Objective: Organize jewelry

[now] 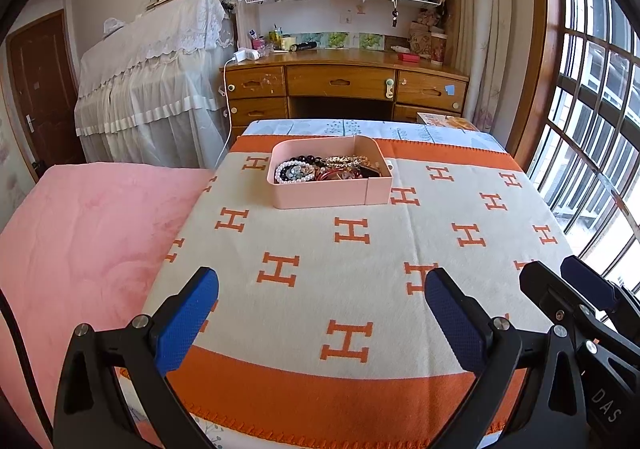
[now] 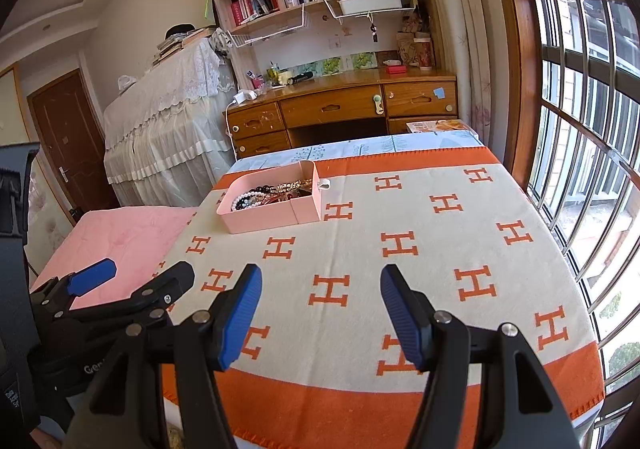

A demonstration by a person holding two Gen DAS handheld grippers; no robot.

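A pink jewelry box [image 1: 320, 196] stands on the far part of the orange-and-cream blanket [image 1: 360, 249]. It holds a pearl bracelet [image 1: 296, 173], dark beads, gold chains and other tangled pieces. The box also shows in the right wrist view [image 2: 264, 219]. My left gripper [image 1: 320, 285] is open and empty, low over the near part of the blanket, well short of the box. My right gripper [image 2: 320, 289] is open and empty beside it on the right. The left gripper's fingers [image 2: 94, 277] show at the left in the right wrist view.
A pink quilt [image 1: 88, 241] lies left of the blanket. A wooden desk [image 1: 344, 81] with drawers and bookshelves stands behind the table. A lace-covered piano [image 1: 160, 89] is at back left. Barred windows [image 1: 592, 129] run along the right.
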